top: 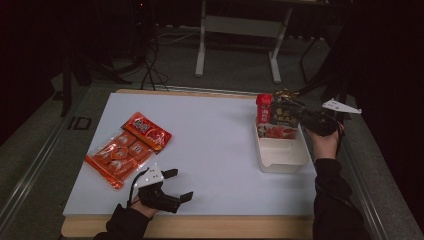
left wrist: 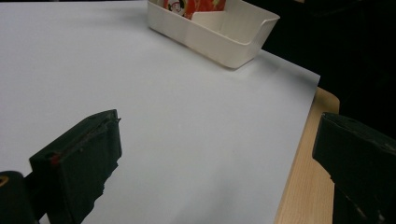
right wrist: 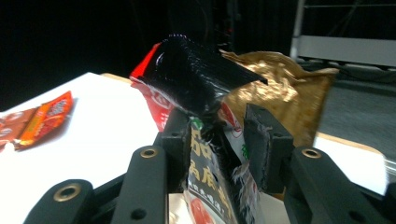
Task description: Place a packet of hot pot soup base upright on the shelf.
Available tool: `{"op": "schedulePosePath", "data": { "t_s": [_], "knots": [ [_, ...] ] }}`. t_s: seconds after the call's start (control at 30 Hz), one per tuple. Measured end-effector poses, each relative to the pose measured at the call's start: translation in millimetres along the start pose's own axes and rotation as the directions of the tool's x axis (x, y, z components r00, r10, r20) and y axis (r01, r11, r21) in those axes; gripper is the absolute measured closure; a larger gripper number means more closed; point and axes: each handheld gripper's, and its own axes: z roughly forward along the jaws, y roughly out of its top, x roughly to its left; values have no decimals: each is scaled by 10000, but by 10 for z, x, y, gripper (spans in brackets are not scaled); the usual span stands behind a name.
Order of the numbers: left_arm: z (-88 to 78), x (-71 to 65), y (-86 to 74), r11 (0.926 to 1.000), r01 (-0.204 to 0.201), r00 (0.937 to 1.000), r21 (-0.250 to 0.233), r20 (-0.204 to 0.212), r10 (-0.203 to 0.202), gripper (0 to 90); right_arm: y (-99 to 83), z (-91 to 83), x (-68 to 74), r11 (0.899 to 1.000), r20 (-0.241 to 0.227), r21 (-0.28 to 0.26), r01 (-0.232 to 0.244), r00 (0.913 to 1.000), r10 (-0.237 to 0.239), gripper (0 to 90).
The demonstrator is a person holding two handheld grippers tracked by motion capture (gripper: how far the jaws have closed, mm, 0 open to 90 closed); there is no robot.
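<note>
Right hand-held gripper [right wrist: 217, 140] jaws parted around crinkly black foil packet [right wrist: 205, 88] above white tray [top: 282, 155]

The floor strip [top: 79, 123] left of the table carries the marking "ID", legible in the high view. The dark snack packet [right wrist: 212, 182] between the right gripper's jaws bears yellow Chinese characters; these are too blurred to read. Print on the red packets [top: 131, 147] is illegible.
</note>
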Motion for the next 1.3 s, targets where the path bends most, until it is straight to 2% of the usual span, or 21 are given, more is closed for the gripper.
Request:
{"op": "schedulePosePath", "data": {
  "t_s": [0.1, 0.17, 0.37, 0.47, 0.53, 0.6, 0.7, 0.8, 0.87, 0.93, 1.0, 1.07, 1.1, 1.13, 1.2, 1.23, 1.3],
  "knots": [
    [5, -2, 2, 10000, -9, 10000, 3, -4, 9, 16, 30, -63, 40, 9995, 217, 53, -306, 9993, 305, 514],
    [6, -1, 2, 10000, -38, 10000, 9, -21, 38, 16, 67, -133, 79, 9986, 89, -292, -436, 9990, 438, 460],
    [10, -4, 1, 10000, -44, 10000, -15, -4, 44, 16, 178, -285, 246, 9986, 347, -499, 160, 9993, -143, 351],
    [17, -1, -2, 10000, -80, 10000, -22, 0, 80, 16, 224, -359, 361, 9968, 416, -675, 418, 9984, -391, 265],
    [19, 2, -4, 10000, -85, 10000, -8, 31, 85, 16, 243, -406, 415, 9957, 418, -843, 380, 9985, -346, 204],
    [19, 2, -9, 9996, -287, 9996, 37, -54, 287, 16, 252, -464, 478, 9934, 223, -1119, 252, 9995, -228, 151],
    [19, -4, -8, 9985, -515, 9986, 173, -128, 517, 49, 243, -514, 567, 9931, 167, -1140, 291, 9995, -274, 104],
    [3, -22, 7, 9987, -489, 9988, -126, -17, 489, 49, 191, -549, 678, 9930, -93, -1166, 197, 9997, -209, 105],
    [-8, -32, 22, 9984, -522, 9986, -200, -115, 520, 49, 151, -566, 758, 9931, -279, -1164, 146, 9994, -179, 105],
    [-21, -38, 35, 9984, -528, 9985, -180, -138, 526, 49, 106, -591, 852, 9919, -465, -1218, 369, 9980, -429, 136],
    [-35, -41, 39, 9991, -342, 9994, -241, 13, 342, 49, 64, -628, 938, 9902, -785, -1331, 431, 9955, -539, 140],
    [-50, -47, 60, 9999, -116, 9999, 85, 13, 115, 49, 31, -661, 1024, 9902, -1038, -1298, 513, 9925, -651, 143],
    [-58, -48, 77, 9994, 102, 9997, 336, 208, -109, 49, 14, -676, 1071, 9905, -1167, -1237, 604, 9903, -750, 148],
    [-67, -54, 89, 9989, 139, 9997, 453, 203, -148, 49, -5, -693, 1119, 9897, -1229, -1208, 767, 9882, -916, 151],
    [-83, -65, 104, 9987, 33, 9999, 515, 154, -41, 49, -44, -724, 1199, 9872, -1300, -1223, 1020, 9845, -1179, 151],
    [-99, -68, 111, 9988, -97, 9999, 479, 90, 93, 49, -69, -742, 1239, 9872, -1409, -1197, 1054, 9825, -1220, 151],
    [-123, -59, 128, 9989, -94, 10000, 468, -19, 95, 49, -132, -789, 1315, 9876, -1676, -1228, 977, 9788, -1177, 151]
  ]
}}
